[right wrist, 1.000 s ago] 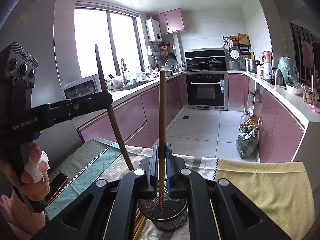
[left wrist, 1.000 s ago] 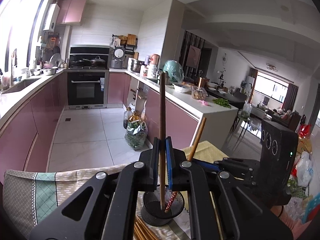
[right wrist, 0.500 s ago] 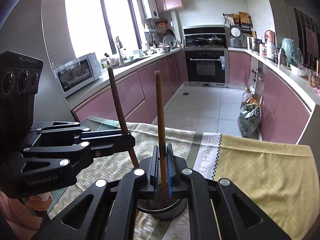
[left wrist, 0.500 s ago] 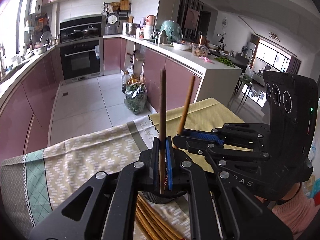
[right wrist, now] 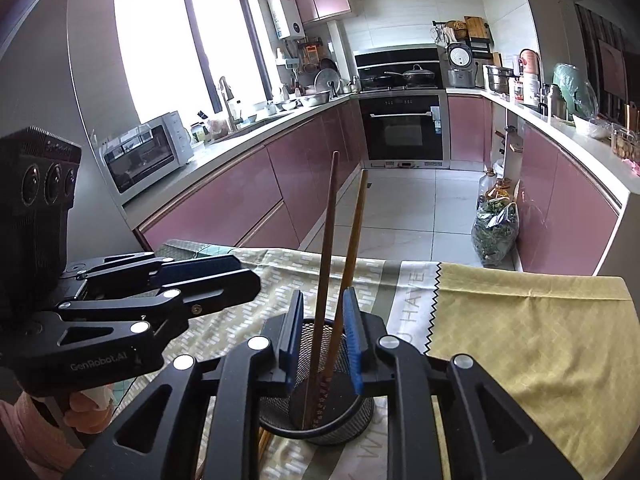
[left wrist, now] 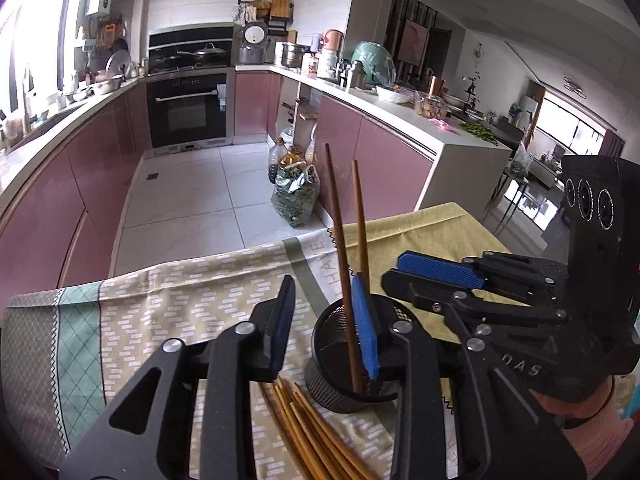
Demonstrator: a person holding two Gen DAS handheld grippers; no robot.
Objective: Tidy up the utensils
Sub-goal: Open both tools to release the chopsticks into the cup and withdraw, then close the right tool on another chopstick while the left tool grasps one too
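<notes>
A black mesh utensil cup point(left wrist: 340, 376) stands on the cloth-covered table; it also shows in the right wrist view point(right wrist: 320, 420). Two wooden chopsticks stand in it, a dark one point(left wrist: 340, 248) and a lighter one point(left wrist: 359, 216), leaning free of both grippers; the right wrist view shows them too point(right wrist: 326, 248). My left gripper point(left wrist: 326, 328) is open just above and left of the cup. My right gripper point(right wrist: 320, 344) is open over the cup, its jaws either side of the chopsticks. Several loose chopsticks point(left wrist: 312, 428) lie on the cloth in front of the cup.
A patterned cloth point(left wrist: 168, 304) and a yellow cloth point(right wrist: 528, 328) cover the table. The table's far edge drops to the kitchen floor point(left wrist: 192, 208). Pink cabinets line both sides, and a bag of greens point(left wrist: 294, 200) sits on the floor.
Both grippers have opened and let go of their chopsticks, which now stand leaning in the cup. Both grippers came down closer to the cup.
</notes>
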